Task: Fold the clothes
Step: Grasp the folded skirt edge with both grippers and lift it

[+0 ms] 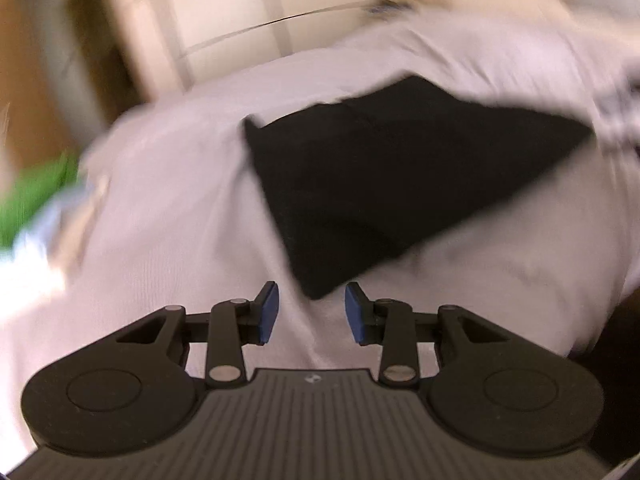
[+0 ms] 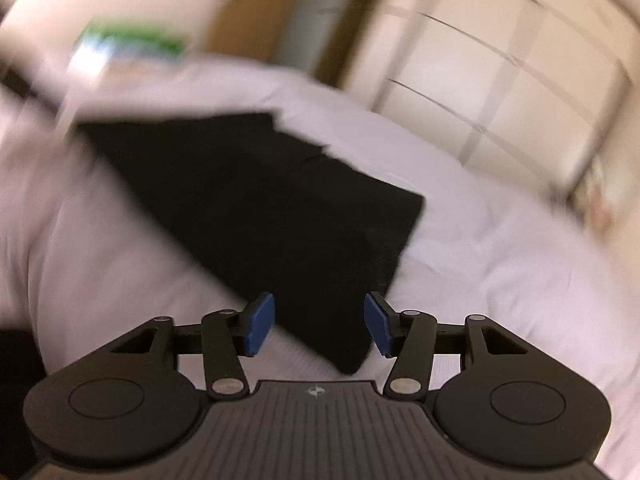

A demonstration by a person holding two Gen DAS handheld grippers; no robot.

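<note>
The black garment lies flat on the white bed, already folded into a compact wedge with straight edges and one narrow corner pointing toward both cameras. It looks like soft, light knit cloth: limp, likely to sag and slide open if lifted by one point, not fragile, and with enough grip against the sheet that dragging could rumple both. The best hold is probably a pinch through all layers at the near corner or along a folded edge, with the two corners taken together so the stack stays square.

The left gripper hovers just short of that near corner, its blue fingers apart with nothing between them. The right gripper hangs over the same tip, fingers also spread and empty; the corner shows in the gap, but contact is not evident.

Bare sheet surrounds the cloth on all sides, giving room to work. Blurred green and white items sit near the far bed edge, and pale wardrobe doors stand beyond; motion blur hides finer detail
</note>
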